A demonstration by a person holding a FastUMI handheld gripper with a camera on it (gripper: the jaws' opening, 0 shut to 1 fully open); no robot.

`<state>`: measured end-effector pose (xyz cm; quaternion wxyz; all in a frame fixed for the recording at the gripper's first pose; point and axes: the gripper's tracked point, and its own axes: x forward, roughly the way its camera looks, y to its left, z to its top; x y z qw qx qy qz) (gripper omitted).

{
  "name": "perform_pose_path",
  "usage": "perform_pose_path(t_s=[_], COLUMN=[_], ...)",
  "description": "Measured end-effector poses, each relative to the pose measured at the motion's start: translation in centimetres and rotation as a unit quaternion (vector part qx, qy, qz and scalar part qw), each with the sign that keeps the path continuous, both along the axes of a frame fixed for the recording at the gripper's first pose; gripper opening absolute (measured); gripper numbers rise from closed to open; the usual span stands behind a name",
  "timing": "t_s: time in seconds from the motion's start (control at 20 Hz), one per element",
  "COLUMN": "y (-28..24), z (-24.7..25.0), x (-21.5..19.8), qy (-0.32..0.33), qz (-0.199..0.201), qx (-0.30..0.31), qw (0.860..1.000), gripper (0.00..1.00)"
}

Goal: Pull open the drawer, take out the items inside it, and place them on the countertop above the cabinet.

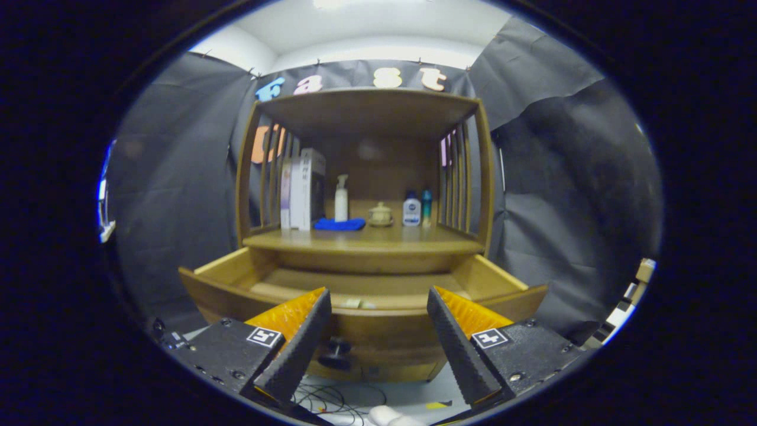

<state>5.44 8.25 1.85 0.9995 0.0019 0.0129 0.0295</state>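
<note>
A wooden cabinet stands ahead with its drawer [361, 322] pulled wide open toward me. The drawer's dark round knob [336, 350] shows on its front panel, low between my fingers. A small pale item [359, 303] peeks over the drawer's front rim; the rest of the inside is hidden by that rim. Above the drawer lies the wooden countertop [366, 239]. My gripper [377, 313] hovers in front of the drawer, open, with nothing between its fingers.
On the countertop stand boxes [303, 188] at the left, a white pump bottle [341, 200] on a blue cloth [339, 224], a small lidded pot [380, 214], a white-and-blue bottle [411, 209] and a teal bottle [426, 206]. Slatted side walls flank the shelf. Cables [337, 399] lie on the floor below.
</note>
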Motion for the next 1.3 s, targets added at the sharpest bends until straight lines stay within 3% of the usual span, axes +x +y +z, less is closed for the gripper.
perform_pose_path(t_s=[0.25, 0.45, 0.6, 0.75, 0.9, 1.2, 1.3], y=[-0.3, 2.1, 4.9, 7.0, 7.2, 7.0, 6.7], z=[7.4, 9.4, 7.4, 3.4, -0.4, -8.0, -9.5], x=[4.6, 9.1, 11.8, 13.5, 14.7, 13.9, 12.9], qy=[-0.011, 0.056, 0.15, 0.259, 0.354, 0.489, 0.522], qz=[0.027, 0.067, 0.09, 0.102, 0.084, 0.063, 0.054], qx=[0.015, -0.018, -0.042, -0.047, -0.05, -0.054, -0.055], qw=[0.999, 0.996, 0.984, 0.959, 0.93, 0.868, 0.849], gripper=[1.0, 1.0, 1.0, 1.0, 0.96, 0.87, 0.79])
